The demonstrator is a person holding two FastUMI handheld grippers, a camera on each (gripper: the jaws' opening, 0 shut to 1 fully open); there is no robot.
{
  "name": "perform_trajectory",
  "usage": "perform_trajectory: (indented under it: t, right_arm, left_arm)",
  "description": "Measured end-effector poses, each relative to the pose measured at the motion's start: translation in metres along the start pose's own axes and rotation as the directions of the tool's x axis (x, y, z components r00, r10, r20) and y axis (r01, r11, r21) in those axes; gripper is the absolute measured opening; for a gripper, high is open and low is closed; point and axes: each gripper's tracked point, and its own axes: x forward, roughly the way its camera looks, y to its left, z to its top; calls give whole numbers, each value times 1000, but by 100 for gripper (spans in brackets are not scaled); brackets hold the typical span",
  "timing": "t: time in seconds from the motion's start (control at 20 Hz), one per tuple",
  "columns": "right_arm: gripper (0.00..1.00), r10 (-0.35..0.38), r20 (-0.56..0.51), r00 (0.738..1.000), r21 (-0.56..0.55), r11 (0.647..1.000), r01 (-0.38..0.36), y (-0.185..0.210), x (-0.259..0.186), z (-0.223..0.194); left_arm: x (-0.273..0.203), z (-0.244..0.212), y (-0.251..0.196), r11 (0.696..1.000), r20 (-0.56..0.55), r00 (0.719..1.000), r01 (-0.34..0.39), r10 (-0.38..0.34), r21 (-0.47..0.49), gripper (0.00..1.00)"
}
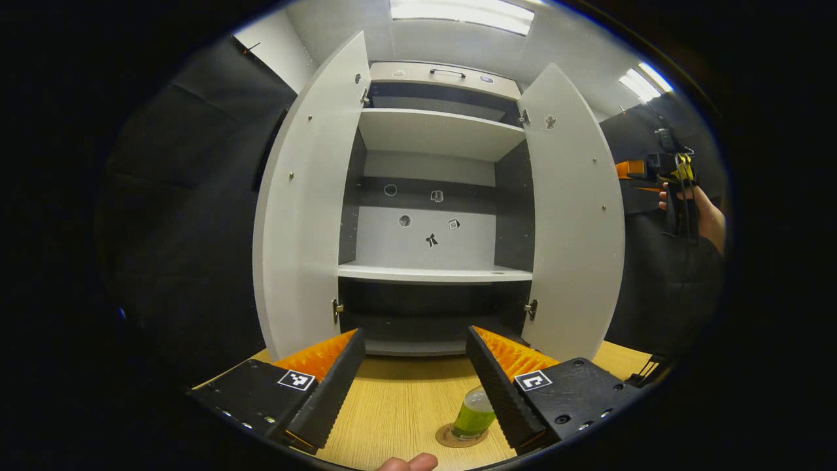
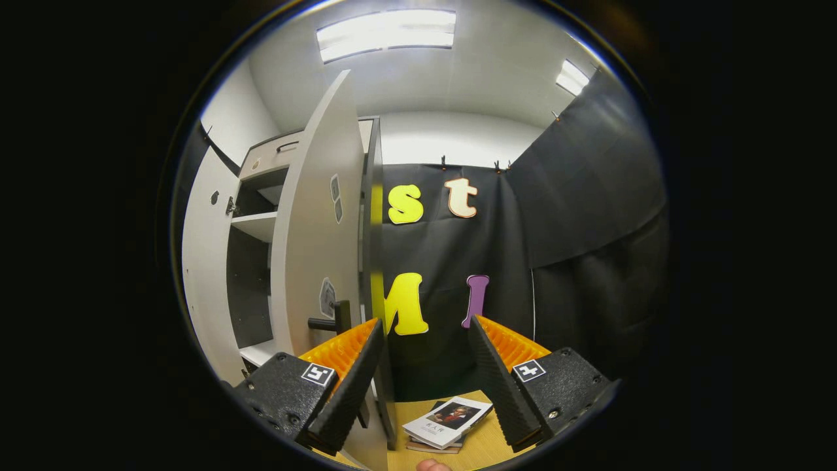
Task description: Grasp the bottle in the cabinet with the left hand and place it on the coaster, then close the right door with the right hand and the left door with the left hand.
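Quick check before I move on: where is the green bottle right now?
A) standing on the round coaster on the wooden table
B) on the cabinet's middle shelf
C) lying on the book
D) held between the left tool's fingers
A: the green translucent bottle stands on the round brown coaster on the wooden table, with the left tool open above it.

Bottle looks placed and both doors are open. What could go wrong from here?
1. The bottle stands on the coaster right beside the open left gripper; moving off sideways could tip it.
2. The open right gripper sits close to the right door near its handle; a push there could snag.
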Motion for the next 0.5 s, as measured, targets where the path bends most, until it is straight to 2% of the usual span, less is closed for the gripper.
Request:
perform_trajectory:
  t: [0.5]
  right_arm:
    - [81, -16, 16, 1000, -22, 1000, 17, 6, -3, 2]
  left_arm:
    - [-2, 0, -2, 1000, -3, 1000, 11, -11, 3, 95]
